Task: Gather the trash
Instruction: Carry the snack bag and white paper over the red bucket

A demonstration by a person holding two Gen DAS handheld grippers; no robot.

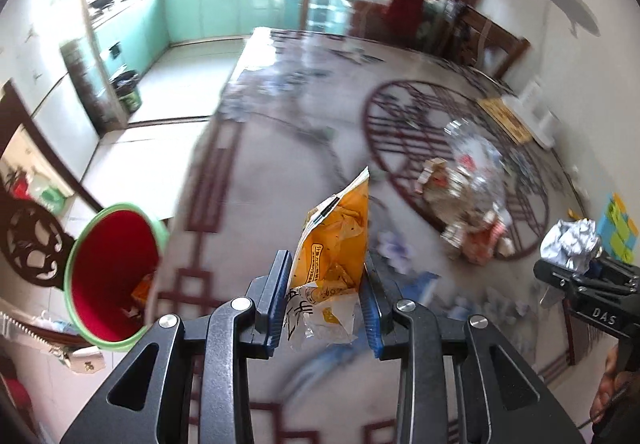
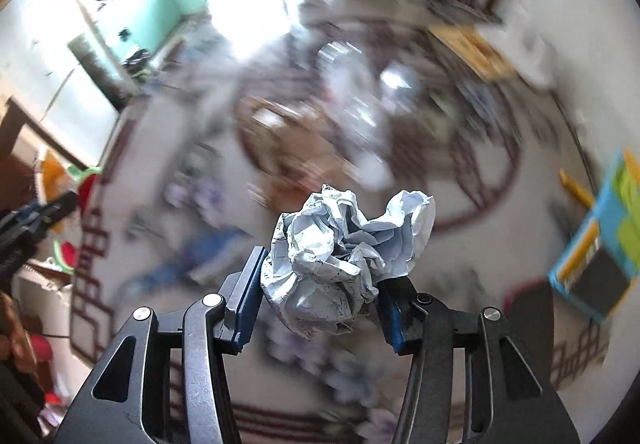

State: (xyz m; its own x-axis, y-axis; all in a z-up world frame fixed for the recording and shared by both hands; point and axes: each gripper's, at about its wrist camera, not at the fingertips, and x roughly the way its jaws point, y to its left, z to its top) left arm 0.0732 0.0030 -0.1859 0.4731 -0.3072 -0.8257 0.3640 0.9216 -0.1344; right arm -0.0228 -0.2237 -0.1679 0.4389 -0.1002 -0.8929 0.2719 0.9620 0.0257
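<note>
Wrapper (image 1: 332,264), orange, pinched upright in left gripper (image 1: 326,308), right of the red bin (image 1: 114,276), likely bound there. Right gripper (image 1: 576,268) beyond holds its load clear of the floor. Right view: paper ball (image 2: 344,252) squeezed in right gripper (image 2: 320,308); bin far left.

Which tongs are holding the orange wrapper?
The left tongs: they grip the orange snack wrapper, while the right tongs hold a crumpled white paper ball.
</note>
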